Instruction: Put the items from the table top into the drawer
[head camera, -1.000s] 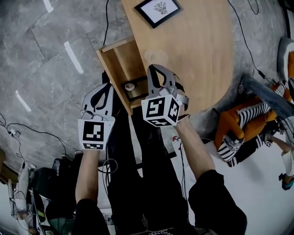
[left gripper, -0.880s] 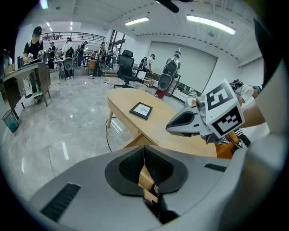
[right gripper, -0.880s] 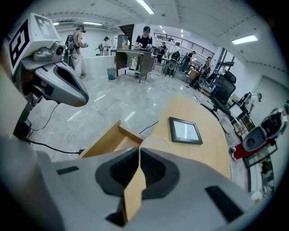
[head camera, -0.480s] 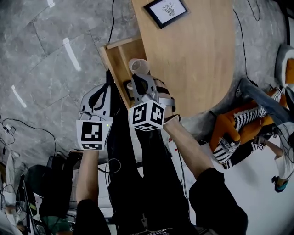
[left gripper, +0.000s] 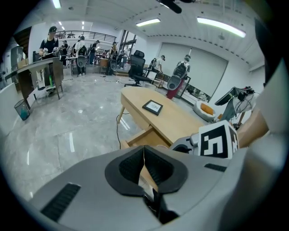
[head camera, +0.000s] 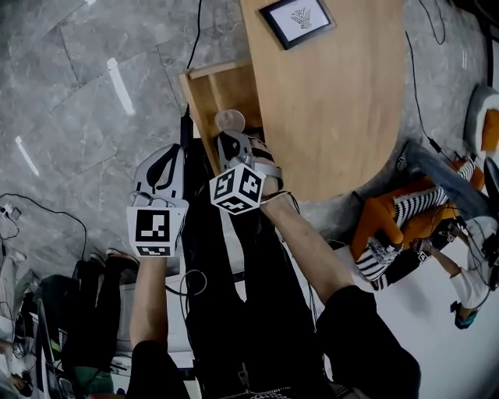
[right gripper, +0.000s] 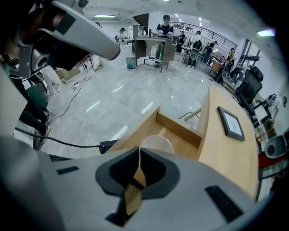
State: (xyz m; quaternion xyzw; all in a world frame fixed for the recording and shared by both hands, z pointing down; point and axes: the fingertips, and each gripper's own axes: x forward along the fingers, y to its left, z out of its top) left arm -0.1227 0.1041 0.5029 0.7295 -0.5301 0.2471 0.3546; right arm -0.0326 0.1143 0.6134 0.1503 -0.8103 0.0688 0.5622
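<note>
Down off the surface (head camera: 335, 117) come the right tongs (right gripper: 139, 152), now over the open drawer (right gripper: 177, 130). They are pinched tight on the cup (right gripper: 158, 143) by its rim so it can be lowered in. Left tongs (left gripper: 144, 155) wait beside, closed on nothing. Frame (head camera: 297, 19) remains on top.

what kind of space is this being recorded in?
Probably an open-plan lab or office hall. It has a polished grey stone floor, a swivel office chair out in the open, a person standing at a tall workbench in the background, and strip lights overhead.
</note>
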